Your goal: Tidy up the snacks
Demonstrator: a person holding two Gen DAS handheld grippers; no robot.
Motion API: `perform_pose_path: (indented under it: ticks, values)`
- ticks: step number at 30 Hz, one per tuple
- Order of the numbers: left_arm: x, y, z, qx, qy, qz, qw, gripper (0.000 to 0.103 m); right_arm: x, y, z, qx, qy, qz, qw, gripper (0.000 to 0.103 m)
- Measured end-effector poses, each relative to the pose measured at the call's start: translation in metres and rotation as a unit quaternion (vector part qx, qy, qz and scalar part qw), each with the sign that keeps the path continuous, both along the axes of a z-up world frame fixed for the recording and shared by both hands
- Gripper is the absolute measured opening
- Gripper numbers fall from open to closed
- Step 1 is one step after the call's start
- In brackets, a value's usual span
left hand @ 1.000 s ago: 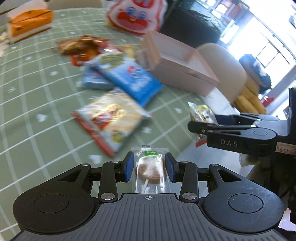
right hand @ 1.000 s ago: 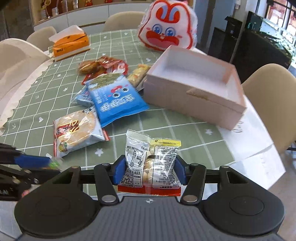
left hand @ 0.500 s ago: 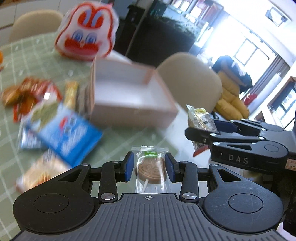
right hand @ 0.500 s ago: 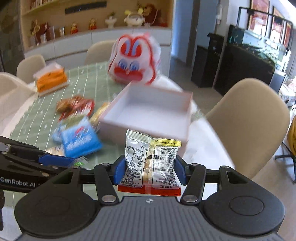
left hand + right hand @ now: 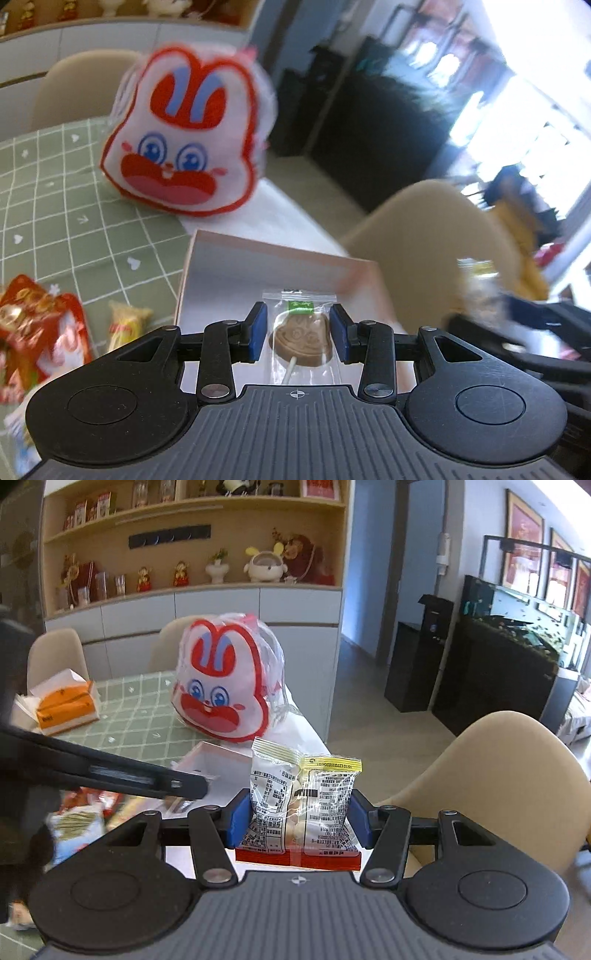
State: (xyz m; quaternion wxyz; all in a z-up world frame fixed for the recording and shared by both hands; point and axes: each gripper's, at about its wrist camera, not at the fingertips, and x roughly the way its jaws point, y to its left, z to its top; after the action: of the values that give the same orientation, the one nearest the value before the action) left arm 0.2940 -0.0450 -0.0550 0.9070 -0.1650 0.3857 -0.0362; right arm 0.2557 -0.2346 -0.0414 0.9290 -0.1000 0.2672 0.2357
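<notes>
The left gripper (image 5: 299, 334) holds a wrapped lollipop (image 5: 300, 341) between its 2 blue pads, above the open white box (image 5: 229, 280) on the green checked table (image 5: 66, 221). The right gripper (image 5: 297, 821) grips a clear snack pack (image 5: 301, 801) and sits to the right of the box. A rabbit bag (image 5: 188, 147) stands at the far end, and red packets (image 5: 37, 332) lie at the left.
</notes>
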Motion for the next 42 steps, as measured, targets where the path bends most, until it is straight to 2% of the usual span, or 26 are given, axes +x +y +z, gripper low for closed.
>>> perform_pose_path:
  ticks: [4,8,12,14,16,18,20,26,31,33,37,42]
  values:
    - [0.027,-0.017,-0.04,-0.008,0.04,-0.003,0.9992,0.045,0.036,0.0,-0.01,-0.011,0.012,0.005,1.0,0.055]
    - [0.021,-0.028,-0.049,-0.024,0.037,-0.018,0.9989,0.045,0.065,0.002,-0.021,-0.012,0.034,0.016,0.999,0.055]
    - [0.006,-0.014,-0.042,-0.031,0.024,-0.001,0.9992,0.045,0.078,0.01,-0.036,-0.007,0.062,0.032,0.998,0.055]
    - [-0.006,0.001,-0.035,-0.033,0.018,0.024,0.999,0.044,0.081,0.019,-0.043,-0.001,0.078,0.043,0.996,0.055]
    - [-0.027,0.021,-0.026,-0.032,0.007,0.059,0.9977,0.044,0.084,0.026,-0.049,0.019,0.103,0.068,0.992,0.056]
    - [-0.051,0.041,-0.019,-0.033,-0.008,0.079,0.9963,0.044,0.09,0.035,-0.053,0.033,0.133,0.082,0.987,0.061]
    - [-0.078,0.065,-0.014,-0.029,-0.019,0.09,0.9953,0.044,0.087,0.039,-0.052,0.037,0.136,0.075,0.987,0.062]
    - [-0.143,0.125,-0.016,-0.025,-0.005,0.105,0.9942,0.044,0.043,0.05,-0.043,0.009,0.099,0.071,0.993,0.064]
    - [-0.171,0.145,-0.031,0.0,0.031,0.059,0.9978,0.044,-0.021,0.058,-0.039,0.004,0.083,0.086,0.993,0.07]
    - [-0.18,0.147,-0.036,0.008,0.047,0.032,0.9983,0.044,-0.046,0.063,-0.044,0.007,0.091,0.086,0.992,0.07]
    - [-0.19,0.15,-0.049,0.013,0.07,0.005,0.9975,0.044,-0.091,0.076,-0.064,0.018,0.137,0.092,0.986,0.07]
    - [-0.21,0.14,-0.054,0.031,0.073,-0.052,0.9955,0.045,-0.122,0.096,-0.081,-0.003,0.151,0.088,0.985,0.07]
